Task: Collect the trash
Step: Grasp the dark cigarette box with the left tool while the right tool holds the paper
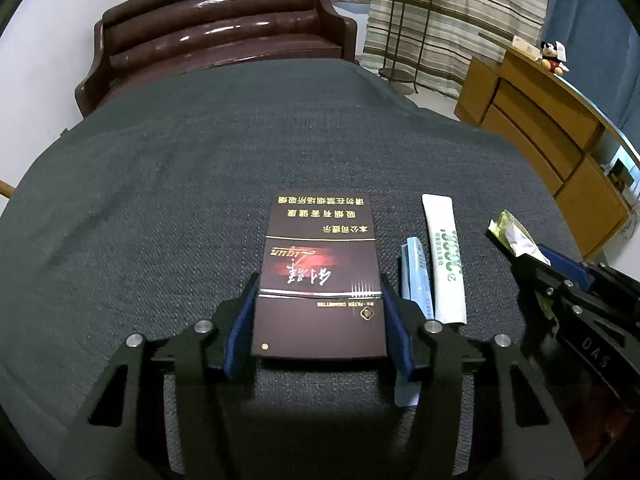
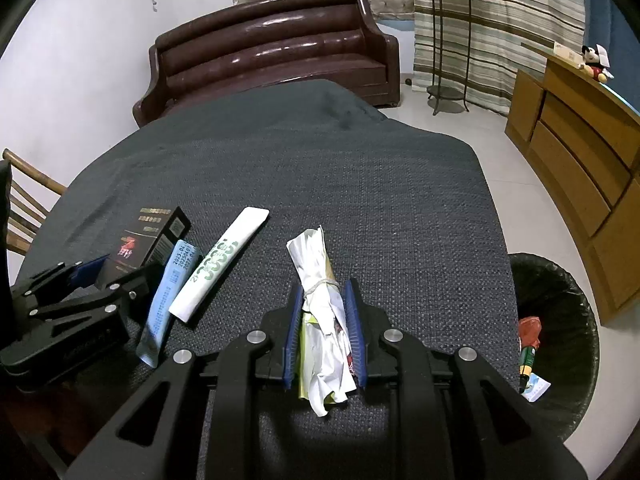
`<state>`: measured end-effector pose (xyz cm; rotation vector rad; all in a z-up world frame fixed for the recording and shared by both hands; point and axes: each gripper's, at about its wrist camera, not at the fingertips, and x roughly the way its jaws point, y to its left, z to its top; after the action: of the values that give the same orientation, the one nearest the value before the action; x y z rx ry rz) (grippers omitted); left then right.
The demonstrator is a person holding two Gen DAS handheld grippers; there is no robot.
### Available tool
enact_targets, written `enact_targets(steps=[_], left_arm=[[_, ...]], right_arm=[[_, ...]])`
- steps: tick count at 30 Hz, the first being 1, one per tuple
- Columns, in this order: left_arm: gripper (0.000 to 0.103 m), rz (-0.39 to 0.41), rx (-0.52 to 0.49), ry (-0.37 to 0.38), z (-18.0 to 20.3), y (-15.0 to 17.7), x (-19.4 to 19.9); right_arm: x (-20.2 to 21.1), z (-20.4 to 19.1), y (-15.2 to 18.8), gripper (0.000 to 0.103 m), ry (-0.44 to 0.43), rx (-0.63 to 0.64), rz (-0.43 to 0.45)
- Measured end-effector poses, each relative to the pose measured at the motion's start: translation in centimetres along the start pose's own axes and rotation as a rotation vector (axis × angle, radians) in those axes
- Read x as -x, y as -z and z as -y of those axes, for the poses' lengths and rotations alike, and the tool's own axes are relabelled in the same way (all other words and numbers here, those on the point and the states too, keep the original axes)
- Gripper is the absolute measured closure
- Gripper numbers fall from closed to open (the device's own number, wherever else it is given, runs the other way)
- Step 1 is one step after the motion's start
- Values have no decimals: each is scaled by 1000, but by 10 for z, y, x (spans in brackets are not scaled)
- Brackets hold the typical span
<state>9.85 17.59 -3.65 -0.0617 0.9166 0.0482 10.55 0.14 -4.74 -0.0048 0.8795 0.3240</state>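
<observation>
Maroon cigarette pack [image 1: 320, 280] lettered "FILTER CIGARETTES" clamped in left jaws, right jaws clamped on crumpled wrapper [image 2: 324, 320]

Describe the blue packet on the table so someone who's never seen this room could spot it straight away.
Start at the table covered in dark grey cloth. Near its front edge, a dark cigarette box and a white sachet with green print lie close together. The blue packet lies between them: the only pale blue one, narrow, with printed dates at its far end.
</observation>
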Motion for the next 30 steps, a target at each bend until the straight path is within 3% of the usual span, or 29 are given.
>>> enact_targets(steps=[11,21,30], left_arm=[[49,41,12,-1,0,7,9],[49,164,7,-35,13,18,45],[49,266,-40,4,47,21,76]], right_arm=[[3,0,0,80,11,0,22],[26,1,13,80,29,-1,73],[59,28,21,80,65,-50,139]])
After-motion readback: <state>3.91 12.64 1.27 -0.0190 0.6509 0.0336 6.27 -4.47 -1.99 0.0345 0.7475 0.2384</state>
